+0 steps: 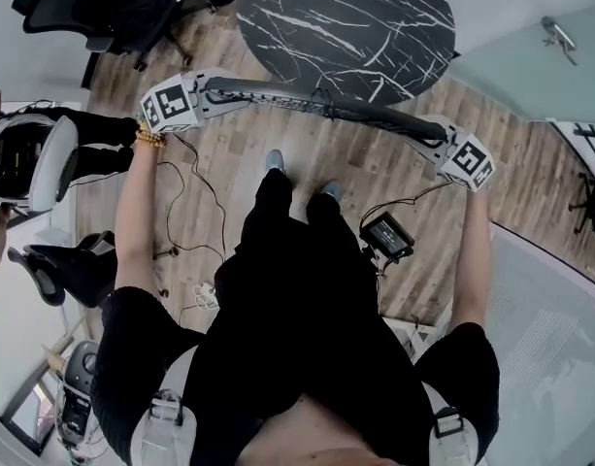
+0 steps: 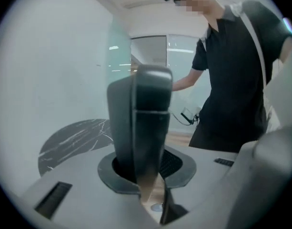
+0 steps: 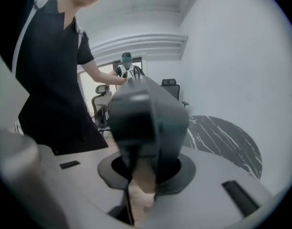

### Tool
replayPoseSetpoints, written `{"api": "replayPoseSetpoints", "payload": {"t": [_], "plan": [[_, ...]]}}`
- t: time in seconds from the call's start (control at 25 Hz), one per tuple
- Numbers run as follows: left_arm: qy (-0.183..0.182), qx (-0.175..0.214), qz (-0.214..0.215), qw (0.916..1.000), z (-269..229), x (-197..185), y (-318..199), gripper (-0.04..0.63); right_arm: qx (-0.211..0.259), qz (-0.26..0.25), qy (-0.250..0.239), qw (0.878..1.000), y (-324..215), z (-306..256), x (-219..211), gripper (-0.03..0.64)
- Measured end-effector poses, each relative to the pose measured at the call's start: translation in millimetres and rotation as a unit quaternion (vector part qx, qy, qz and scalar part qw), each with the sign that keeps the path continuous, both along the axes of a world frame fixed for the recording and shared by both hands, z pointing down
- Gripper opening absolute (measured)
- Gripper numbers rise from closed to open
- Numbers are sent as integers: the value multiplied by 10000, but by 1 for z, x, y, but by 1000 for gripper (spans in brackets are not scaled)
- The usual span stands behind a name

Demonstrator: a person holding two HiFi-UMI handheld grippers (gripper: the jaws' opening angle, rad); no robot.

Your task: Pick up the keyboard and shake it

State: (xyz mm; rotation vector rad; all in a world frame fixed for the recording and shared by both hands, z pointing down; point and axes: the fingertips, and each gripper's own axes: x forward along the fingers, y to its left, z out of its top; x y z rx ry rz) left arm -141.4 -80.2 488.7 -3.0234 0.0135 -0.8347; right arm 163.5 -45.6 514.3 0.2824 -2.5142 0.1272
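A long dark keyboard point(image 1: 316, 103) hangs in the air above the wooden floor, held at both ends and sloping down to the right. My left gripper point(image 1: 215, 98) is shut on its left end, and my right gripper point(image 1: 431, 140) is shut on its right end. In the left gripper view the keyboard point(image 2: 141, 118) stands end-on, clamped between the grey jaws of the left gripper point(image 2: 146, 175). The right gripper view shows the other end of the keyboard point(image 3: 146, 116), blurred, gripped by the right gripper point(image 3: 143, 175). My black-clad legs are below the keyboard in the head view.
A round black marble table point(image 1: 346, 17) stands just beyond the keyboard. Office chairs point(image 1: 113, 8) are at the far left, and another chair point(image 1: 30, 158) at the left edge. Cables point(image 1: 185, 202) and a small black device point(image 1: 386, 236) lie on the floor near my feet.
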Motion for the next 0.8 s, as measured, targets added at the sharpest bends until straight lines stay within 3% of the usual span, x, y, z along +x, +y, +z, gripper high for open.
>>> {"api": "replayPoseSetpoints", "payload": {"t": [0.08, 0.2, 0.32, 0.48, 0.6, 0.68, 0.8], "plan": [[183, -734, -73, 9971, 9, 0, 2, 87, -613, 37, -312, 9976, 4, 10, 2, 87], [453, -1666, -141, 9849, 23, 0, 6, 87, -1374, 120, -744, 9876, 8, 21, 4, 87], [518, -1864, -166, 9810, 35, 2, 7, 87, -1459, 180, -744, 9863, 9, 30, 5, 88], [504, -1123, -172, 9922, 25, 4, -3, 87, -703, 210, -461, 9962, -1, 21, 5, 89], [507, -2, -113, 9987, -6, 8, -14, 87, 291, 171, -290, 9990, -12, -6, 5, 87], [428, 709, -20, 9966, -29, 9, -18, 87, 967, 143, -116, 9951, -17, -26, 5, 86], [222, 1480, 147, 9886, -50, 11, -20, 87, 1781, 66, 319, 9835, -22, -44, 6, 80]]}}
